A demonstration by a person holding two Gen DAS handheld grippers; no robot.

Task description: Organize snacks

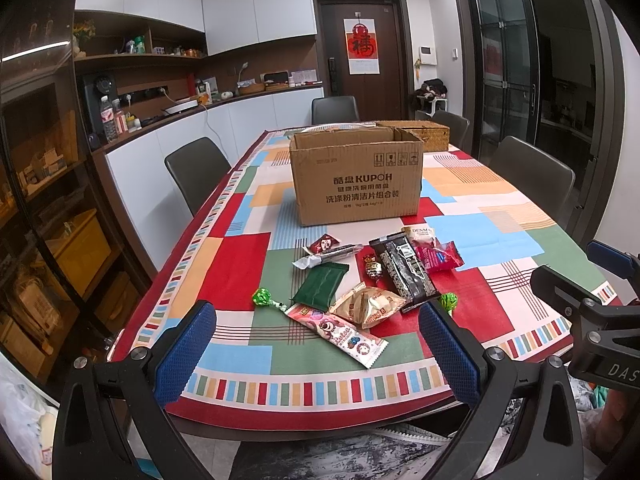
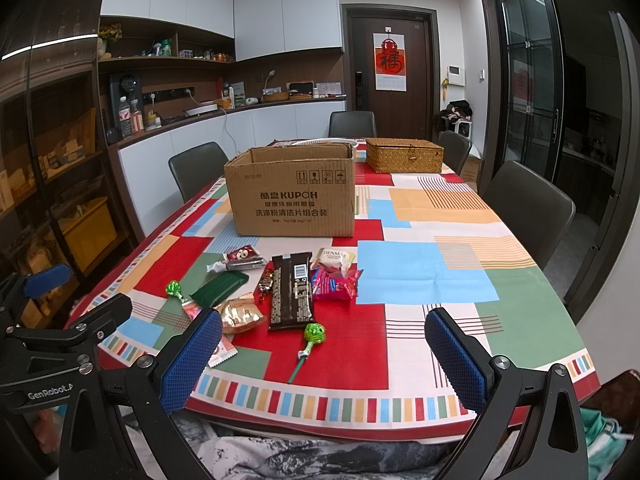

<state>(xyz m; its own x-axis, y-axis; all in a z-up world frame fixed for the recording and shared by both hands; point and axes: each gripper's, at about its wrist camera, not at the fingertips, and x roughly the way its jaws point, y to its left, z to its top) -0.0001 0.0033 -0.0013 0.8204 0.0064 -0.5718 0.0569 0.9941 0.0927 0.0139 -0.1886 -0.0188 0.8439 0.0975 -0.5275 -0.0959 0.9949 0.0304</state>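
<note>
Several snack packets lie on the patchwork tablecloth in front of an open cardboard box [image 1: 356, 178] [image 2: 292, 196]. Among them are a pink wafer bar [image 1: 336, 334], a gold packet [image 1: 368, 306] [image 2: 240, 314], a dark green packet [image 1: 320, 284] [image 2: 220, 288], a long dark brown bar [image 1: 404, 270] [image 2: 291, 290], a pink packet [image 2: 334, 282] and two green lollipops [image 1: 262, 296] [image 2: 314, 334]. My left gripper [image 1: 318, 348] is open and empty, above the table's near edge just short of the pink bar. My right gripper [image 2: 324, 358] is open and empty, near the right lollipop.
A woven lidded basket [image 2: 404, 154] [image 1: 416, 134] stands behind the box at the back right. Grey chairs [image 1: 198, 172] [image 2: 528, 200] stand along both long sides and at the far end. A counter [image 1: 200, 120] with bottles runs along the left wall.
</note>
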